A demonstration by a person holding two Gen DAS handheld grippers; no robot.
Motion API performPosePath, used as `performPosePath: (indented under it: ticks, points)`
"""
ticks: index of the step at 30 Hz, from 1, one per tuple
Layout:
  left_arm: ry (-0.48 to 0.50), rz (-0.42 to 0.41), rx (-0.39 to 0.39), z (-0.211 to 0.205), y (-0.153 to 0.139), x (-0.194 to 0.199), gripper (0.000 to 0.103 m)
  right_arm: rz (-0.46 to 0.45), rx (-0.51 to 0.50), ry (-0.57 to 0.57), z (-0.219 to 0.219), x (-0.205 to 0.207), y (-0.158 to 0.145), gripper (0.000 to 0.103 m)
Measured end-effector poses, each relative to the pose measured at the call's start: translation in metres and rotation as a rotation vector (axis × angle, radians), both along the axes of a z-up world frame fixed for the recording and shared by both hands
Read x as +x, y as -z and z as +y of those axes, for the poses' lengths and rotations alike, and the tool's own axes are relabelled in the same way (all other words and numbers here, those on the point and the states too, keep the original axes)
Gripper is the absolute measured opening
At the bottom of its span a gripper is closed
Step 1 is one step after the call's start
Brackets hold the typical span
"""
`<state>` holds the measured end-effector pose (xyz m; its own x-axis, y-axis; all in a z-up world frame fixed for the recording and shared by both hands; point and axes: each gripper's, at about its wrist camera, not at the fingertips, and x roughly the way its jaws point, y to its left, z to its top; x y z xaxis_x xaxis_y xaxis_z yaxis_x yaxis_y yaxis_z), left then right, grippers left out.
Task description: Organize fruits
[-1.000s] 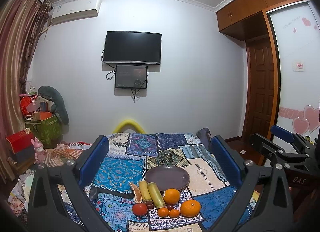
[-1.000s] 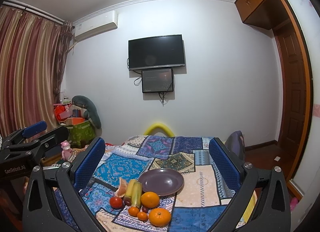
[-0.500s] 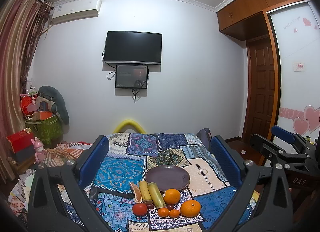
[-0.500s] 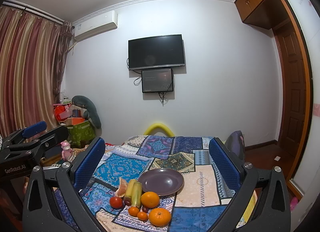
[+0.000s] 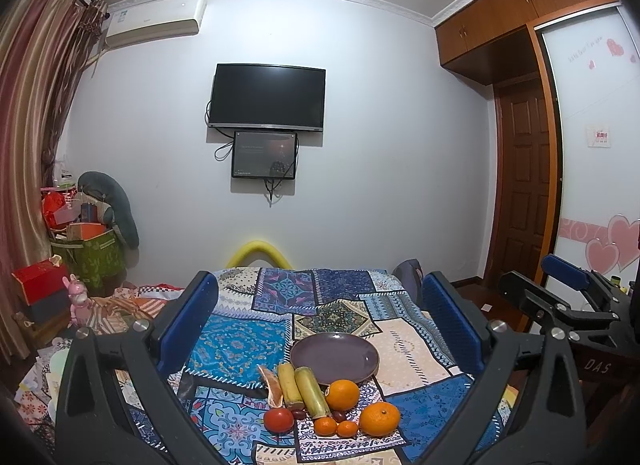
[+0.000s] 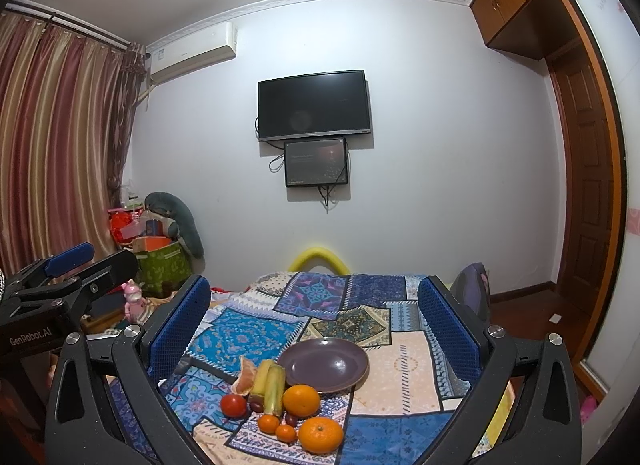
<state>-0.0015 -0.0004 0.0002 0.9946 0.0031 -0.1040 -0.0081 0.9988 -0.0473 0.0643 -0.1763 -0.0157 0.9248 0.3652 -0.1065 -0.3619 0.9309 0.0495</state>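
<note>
Blue-padded left gripper (image 5: pixel 320 319) and right gripper (image 6: pixel 314 315) hover level, jaws wide, above fruit (image 5: pixel 332 397).

**Hand-held two-finger grippers: construction and markings**

Left gripper (image 5: pixel 320 321): matte black frame with two triangular cut-outs, one in each arm. Each finger carries a blue pad (image 5: pixel 191 321) with a fine dimpled texture. Round silver screw heads (image 5: pixel 140 325) sit at the finger joints. Its side, in the right wrist view, bears white lettering "GenRobot.AI" (image 6: pixel 30 341) and a blue pad on top.

Right gripper (image 6: pixel 314 325): same black frame, blue textured pads (image 6: pixel 450 325) and silver screws (image 6: pixel 496 331). Seen from the left wrist view, its black body (image 5: pixel 568 313) shows white letters "DAS".
</note>
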Motion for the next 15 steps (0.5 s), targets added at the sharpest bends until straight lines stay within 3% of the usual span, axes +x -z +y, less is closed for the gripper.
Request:
performPosePath:
  ticks: [15]
  points:
    - [0.010, -0.001, -0.002, -0.0010, 0.0012, 0.0015, 0.103, 0.001, 0.000, -0.004, 0.0009, 0.0013, 0.0042, 0.103]
